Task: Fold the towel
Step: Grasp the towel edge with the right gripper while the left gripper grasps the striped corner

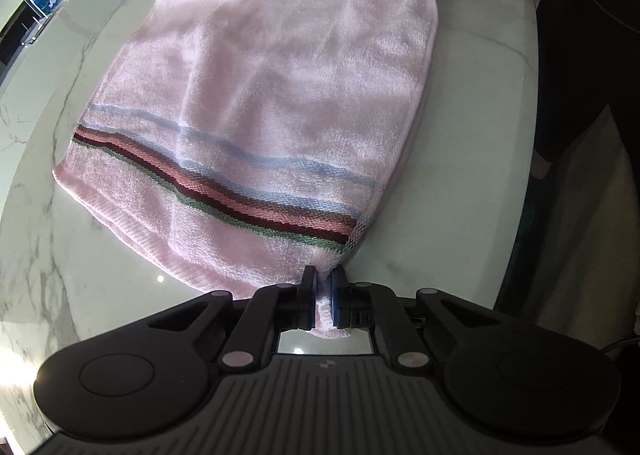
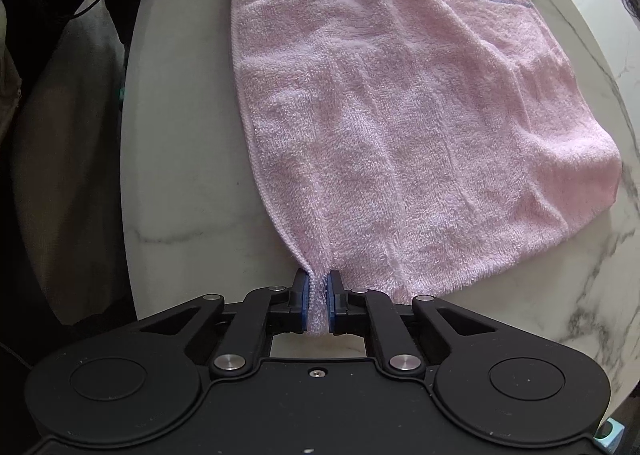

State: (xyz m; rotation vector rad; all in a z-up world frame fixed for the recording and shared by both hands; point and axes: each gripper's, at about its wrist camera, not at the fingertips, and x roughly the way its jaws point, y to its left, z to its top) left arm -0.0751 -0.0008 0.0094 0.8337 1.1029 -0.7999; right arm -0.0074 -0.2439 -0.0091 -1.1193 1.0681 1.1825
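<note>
A pink towel [image 1: 256,103] lay flat on the marble counter [image 1: 472,103], each claw, left claw [image 1: 323,287] and right claw [image 2: 318,295], pinching a near corner; lifting both evenly would keep edges aligned.

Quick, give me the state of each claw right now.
Left claw: shut on the striped-end corner of the pink towel.
Right claw: shut on the plain-end corner of the same towel.

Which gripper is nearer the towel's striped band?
Left. The left gripper pinches the towel corner right beside the striped band; the right gripper pinches the plain corner at the opposite end.
</note>
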